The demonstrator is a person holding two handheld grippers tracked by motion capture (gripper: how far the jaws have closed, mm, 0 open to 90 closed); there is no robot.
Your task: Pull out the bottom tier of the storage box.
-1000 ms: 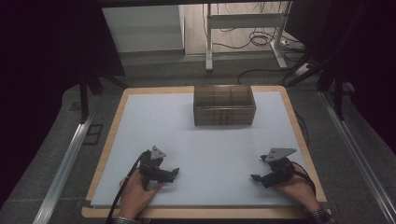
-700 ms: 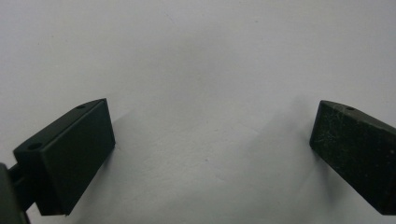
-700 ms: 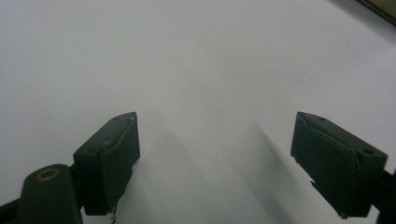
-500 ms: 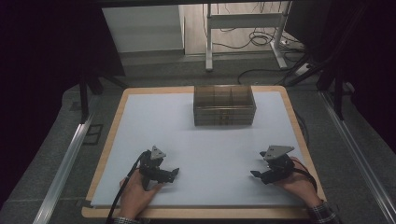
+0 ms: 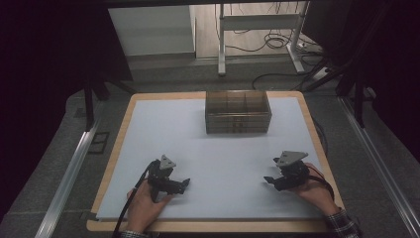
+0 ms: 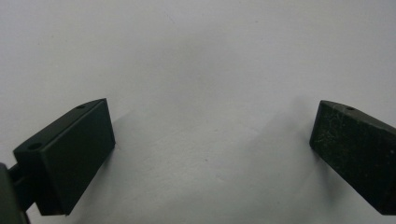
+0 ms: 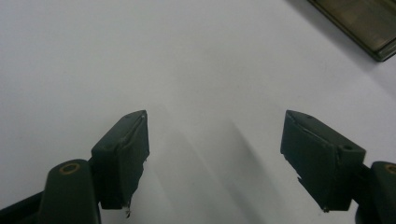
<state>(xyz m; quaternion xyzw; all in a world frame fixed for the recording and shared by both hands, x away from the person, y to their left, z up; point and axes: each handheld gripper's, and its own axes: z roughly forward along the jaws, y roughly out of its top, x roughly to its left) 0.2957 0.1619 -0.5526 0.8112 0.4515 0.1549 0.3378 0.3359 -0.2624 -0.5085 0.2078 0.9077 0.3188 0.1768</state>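
Observation:
A dark see-through box with inner dividers (image 5: pixel 238 111) stands at the back middle of the white table sheet (image 5: pixel 213 148). My left gripper (image 5: pixel 185 184) rests low near the front left, held by a hand, jaws wide apart over bare sheet (image 6: pixel 205 140). At the front right my right gripper (image 5: pixel 268 180) is also open, pointing left, with nothing between its fingers (image 7: pixel 121 154). A corner of the box (image 7: pixel 359 23) shows at the top right of the right gripper view.
The sheet lies on a wooden board (image 5: pixel 126 119) with edges all round. Metal rails (image 5: pixel 69 168) run along both sides. Behind the table are a desk frame (image 5: pixel 221 39) and cables (image 5: pixel 267 44) on the floor.
The right gripper has shifted slightly left and forward over the sheet. The left gripper has stayed almost still.

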